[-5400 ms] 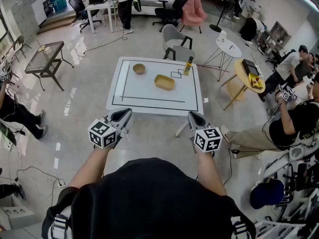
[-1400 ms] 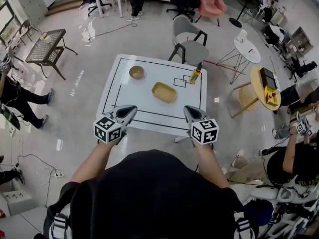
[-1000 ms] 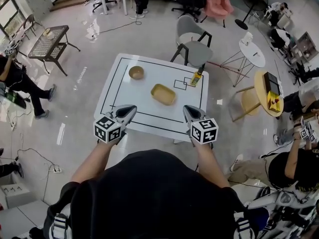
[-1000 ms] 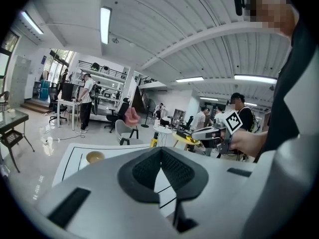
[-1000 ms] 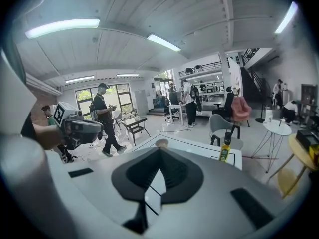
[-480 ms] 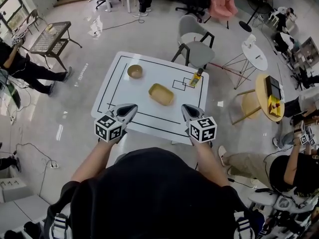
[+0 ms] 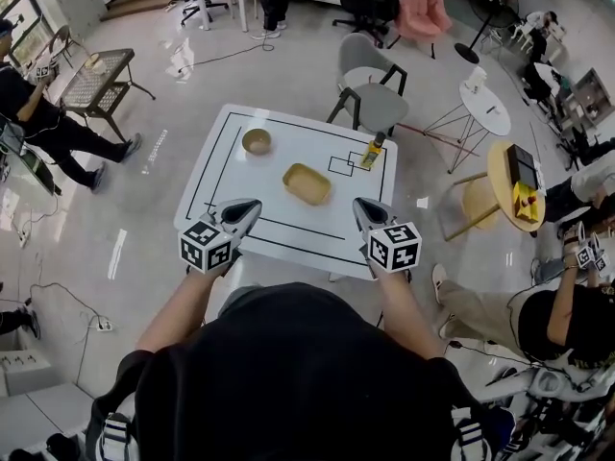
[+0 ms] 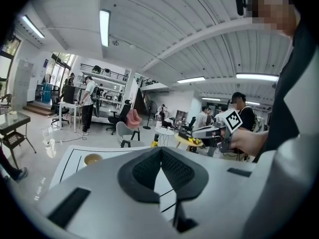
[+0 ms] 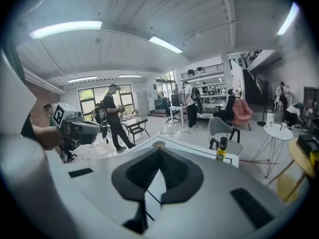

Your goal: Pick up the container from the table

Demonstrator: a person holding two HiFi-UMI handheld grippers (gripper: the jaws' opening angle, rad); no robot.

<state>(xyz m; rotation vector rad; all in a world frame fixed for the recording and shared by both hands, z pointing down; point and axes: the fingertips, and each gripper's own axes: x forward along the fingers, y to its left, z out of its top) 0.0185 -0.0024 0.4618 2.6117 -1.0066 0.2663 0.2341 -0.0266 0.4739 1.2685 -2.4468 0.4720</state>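
Nothing of the pick-up is done yet. The container (image 7: 307,182) (I take the shallow yellow tray to be it, not the bowl or the bottle) lies flat on the table (image 7: 226,166), open side up and untouched. It sits ahead of both sets of fingertips, about midway between the lines they point along, and well apart from each.

The left gripper (image 7: 250,206) and the right gripper (image 7: 359,206) hang over the table's near edge, tips aimed forward and a little down. Both are empty. In the left gripper view the dark pads (image 8: 144,171) are pressed together at the tip with nothing between them, and the right gripper's pads (image 9: 142,176) meet the same way.

What is left, as I judge it, is the whole job: spread one pair of fingers, reach forward to the container, close on a rim and lift.

The container is a rounded rectangle. In the head view its long axis runs on a slant: the far end leans off towards the left fingers' side, nearer the bowl (image 7: 256,141), and the near end comes round towards the right fingers. The bottle (image 7: 370,152) stands beyond the right fingertips, past the container. In both gripper views the gripper's own body hides the container.
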